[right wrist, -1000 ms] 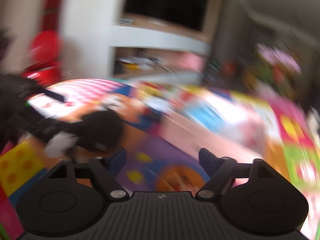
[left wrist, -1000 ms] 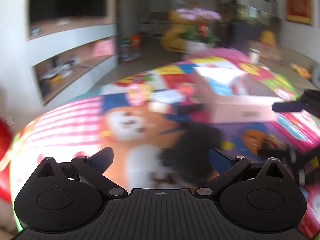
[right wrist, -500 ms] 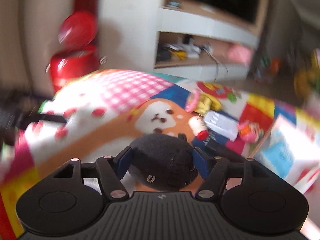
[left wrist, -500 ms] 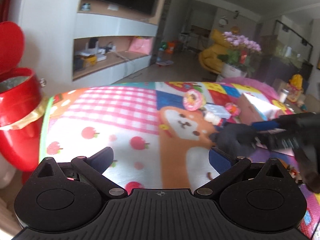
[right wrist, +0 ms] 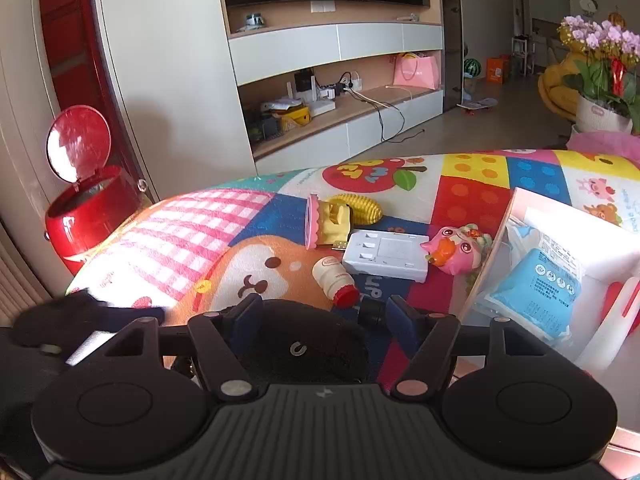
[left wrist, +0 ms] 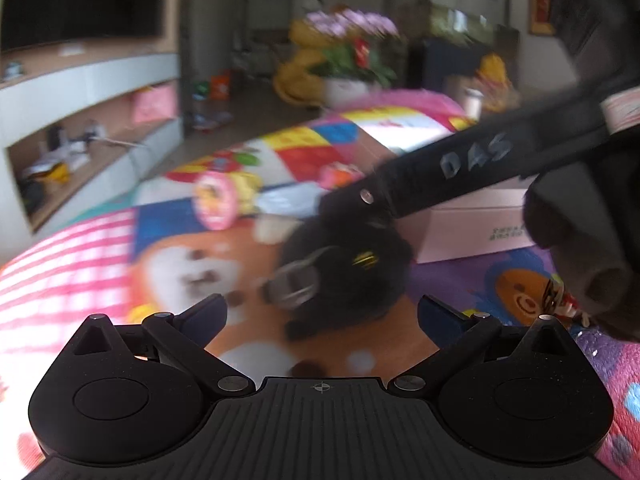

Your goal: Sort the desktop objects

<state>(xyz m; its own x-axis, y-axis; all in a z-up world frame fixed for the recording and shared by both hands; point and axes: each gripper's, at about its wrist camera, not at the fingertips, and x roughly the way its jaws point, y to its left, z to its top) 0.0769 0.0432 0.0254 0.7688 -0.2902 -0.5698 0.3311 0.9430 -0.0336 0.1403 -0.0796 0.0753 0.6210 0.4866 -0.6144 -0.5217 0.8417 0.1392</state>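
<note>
Since before, right gripper (right wrist: 322, 320) has closed on black plush toy (right wrist: 304, 344); left gripper (left wrist: 322, 312) gapes empty, white bottle (right wrist: 335, 280) ahead.

A black fuzzy pouch (right wrist: 304, 350) with a small metal ring lies on the bear print of the colourful mat (right wrist: 256, 268). Just beyond it lie a small white bottle with a red cap (right wrist: 336, 282), tipped on its side, a white box (right wrist: 386, 255) and a pink owl toy (right wrist: 456, 249).

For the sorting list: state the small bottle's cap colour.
Red cap on the small bottle; right wrist view shows it best.

bottle (right wrist: 335, 281): 1 | corn toy (right wrist: 360, 209): 1 | pink owl toy (right wrist: 456, 249): 1 | white adapter (right wrist: 385, 255): 1 | black pouch (right wrist: 304, 344): 1
</note>
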